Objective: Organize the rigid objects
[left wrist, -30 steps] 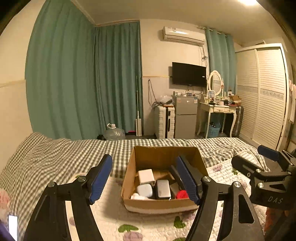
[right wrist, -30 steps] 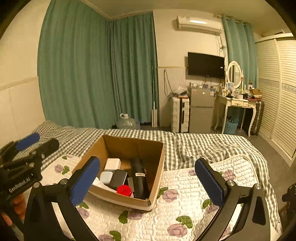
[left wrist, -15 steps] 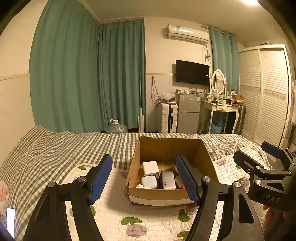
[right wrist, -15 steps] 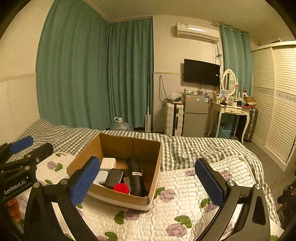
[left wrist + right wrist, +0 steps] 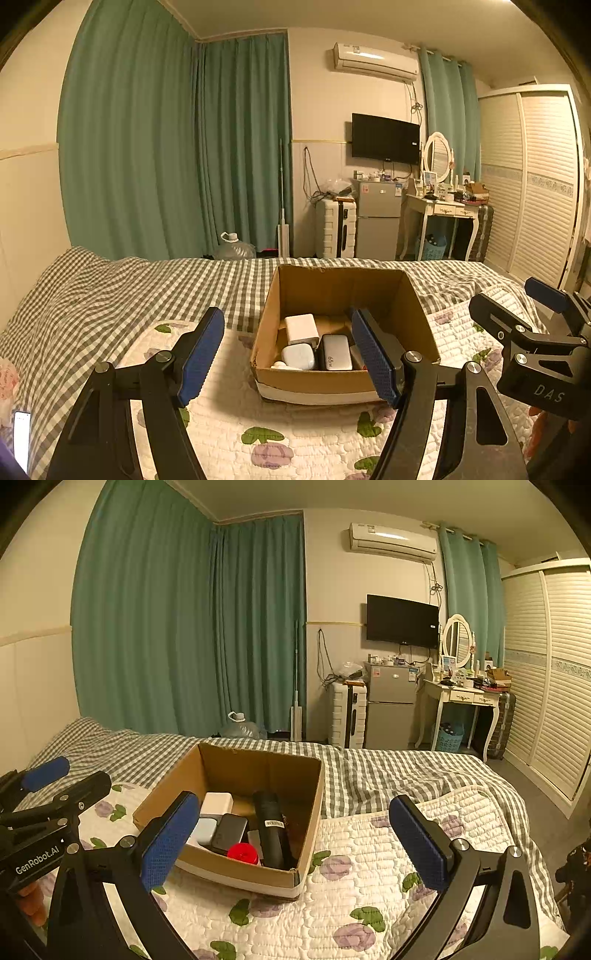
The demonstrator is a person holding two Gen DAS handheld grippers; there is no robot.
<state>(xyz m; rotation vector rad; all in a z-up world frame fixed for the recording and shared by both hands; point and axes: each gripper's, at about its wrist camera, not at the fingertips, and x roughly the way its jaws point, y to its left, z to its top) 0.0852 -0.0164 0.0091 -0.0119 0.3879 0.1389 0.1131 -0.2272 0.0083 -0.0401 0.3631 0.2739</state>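
An open cardboard box (image 5: pixel 317 382) (image 5: pixel 295 775) sits on the bed's floral quilt. Inside lie a white charger block (image 5: pixel 301 328) (image 5: pixel 217 803), a pale rounded case (image 5: pixel 297 356), a grey 65W charger (image 5: pixel 335 351), a dark flat case (image 5: pixel 229 832), a black cylinder (image 5: pixel 271 832) and a red cap (image 5: pixel 242 853). My left gripper (image 5: pixel 288 354) is open and empty, held in front of the box. My right gripper (image 5: pixel 295 840) is open and empty, to the right of the box; it also shows in the left wrist view (image 5: pixel 517 306).
The bed has a checked sheet (image 5: pixel 110 291) and a quilt (image 5: pixel 369 904). A phone (image 5: pixel 21 439) lies at the left edge. Beyond the bed stand a water jug (image 5: pixel 233 249), suitcase (image 5: pixel 335 229), fridge (image 5: pixel 378 218), dressing table (image 5: pixel 443 210) and wardrobe (image 5: pixel 535 184).
Both grippers have drawn back and tilted up a little, so the box sits slightly farther and lower in both views. Both stay open and empty.
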